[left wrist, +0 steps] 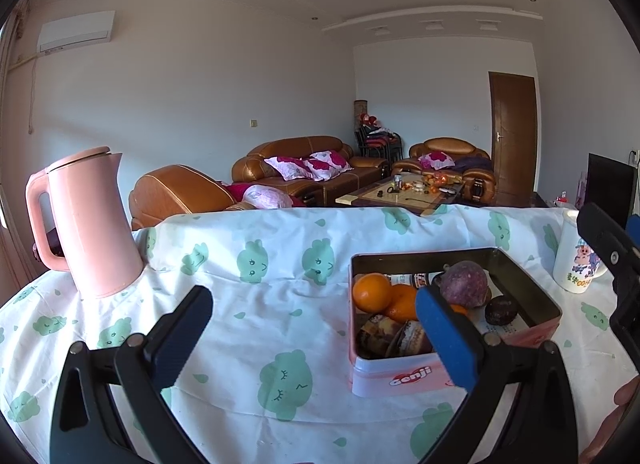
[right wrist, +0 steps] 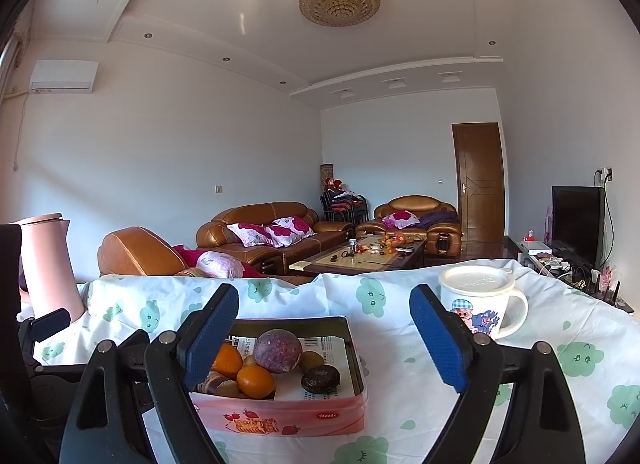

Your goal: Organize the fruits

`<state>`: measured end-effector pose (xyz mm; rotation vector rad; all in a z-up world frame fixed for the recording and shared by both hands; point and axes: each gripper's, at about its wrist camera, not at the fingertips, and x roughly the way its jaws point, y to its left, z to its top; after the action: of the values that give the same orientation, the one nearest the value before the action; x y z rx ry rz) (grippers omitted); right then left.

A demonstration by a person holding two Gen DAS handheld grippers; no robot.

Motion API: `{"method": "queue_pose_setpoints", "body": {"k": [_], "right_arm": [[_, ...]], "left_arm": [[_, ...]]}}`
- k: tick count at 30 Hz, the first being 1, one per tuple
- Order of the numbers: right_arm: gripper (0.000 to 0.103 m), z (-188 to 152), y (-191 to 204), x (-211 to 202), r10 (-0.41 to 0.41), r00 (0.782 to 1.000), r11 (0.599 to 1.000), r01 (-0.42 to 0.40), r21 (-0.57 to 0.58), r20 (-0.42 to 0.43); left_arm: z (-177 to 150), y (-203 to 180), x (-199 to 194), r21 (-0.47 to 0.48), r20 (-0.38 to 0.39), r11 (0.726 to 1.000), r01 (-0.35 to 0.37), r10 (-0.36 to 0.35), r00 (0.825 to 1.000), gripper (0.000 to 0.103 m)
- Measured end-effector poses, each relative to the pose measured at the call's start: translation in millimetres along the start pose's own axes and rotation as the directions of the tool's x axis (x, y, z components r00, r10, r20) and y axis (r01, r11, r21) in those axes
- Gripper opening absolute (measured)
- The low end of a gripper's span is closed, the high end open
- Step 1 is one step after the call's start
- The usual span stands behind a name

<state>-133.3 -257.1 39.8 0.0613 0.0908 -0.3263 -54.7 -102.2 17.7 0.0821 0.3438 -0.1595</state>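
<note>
A pink tin (left wrist: 452, 376) stands on the cloth-covered table, holding oranges (left wrist: 372, 292), a round purple fruit (left wrist: 464, 284), a small dark fruit (left wrist: 500, 310) and brown wrinkled pieces (left wrist: 384, 336). My left gripper (left wrist: 316, 316) is open just left of the tin, with only cloth between its fingers; its right pad overlaps the tin's near corner in view. My right gripper (right wrist: 324, 324) is open in front of the tin (right wrist: 280, 416). The purple fruit (right wrist: 278, 350), an orange (right wrist: 256, 382) and the dark fruit (right wrist: 320, 378) show between its pads, and nothing is gripped.
A tall pink kettle (left wrist: 92, 224) stands at the table's far left. A lidded white cartoon mug (right wrist: 480, 304) stands right of the tin. The tablecloth (left wrist: 260, 304) hangs over the far edge. Behind it are sofas and a coffee table.
</note>
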Motion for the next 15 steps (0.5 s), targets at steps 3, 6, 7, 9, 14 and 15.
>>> {"method": "queue_pose_setpoints", "body": {"k": [3,6,7,9,14,15], "right_arm": [[0.089,0.5,-1.6,1.4,-0.004,1.0,1.0,0.004,0.003,-0.003],[0.089,0.8,-1.1,1.1,-0.004,1.0,1.0,0.004,0.004,-0.003],[0.089,0.7,-1.2,1.1,-0.004,1.0,1.0,0.004,0.003,-0.003],[0.089,0.5,-1.7,0.8,-0.003,1.0,1.0,0.003,0.002,-0.003],[0.089,0.5,-1.2,0.4,-0.003,1.0,1.0,0.003,0.002,-0.005],[0.089,0.5,-1.5,0.0,-0.002,1.0,1.0,0.002,0.003,-0.005]], "left_arm": [[0.2,-1.8,0.7,0.008,0.002,1.0,0.0,0.0,1.0,0.103],[0.7,-1.3,0.9,0.006,-0.002,1.0,-0.008,0.008,1.0,0.103],[1.0,-0.7,1.2,0.003,-0.004,1.0,-0.01,0.01,1.0,0.103],[1.0,0.6,2.1,-0.003,-0.01,1.0,-0.012,0.012,1.0,0.103],[1.4,3.4,4.2,-0.014,-0.019,1.0,-0.007,0.007,1.0,0.103],[1.2,3.7,4.3,-0.015,-0.02,1.0,-0.007,0.006,1.0,0.103]]}}
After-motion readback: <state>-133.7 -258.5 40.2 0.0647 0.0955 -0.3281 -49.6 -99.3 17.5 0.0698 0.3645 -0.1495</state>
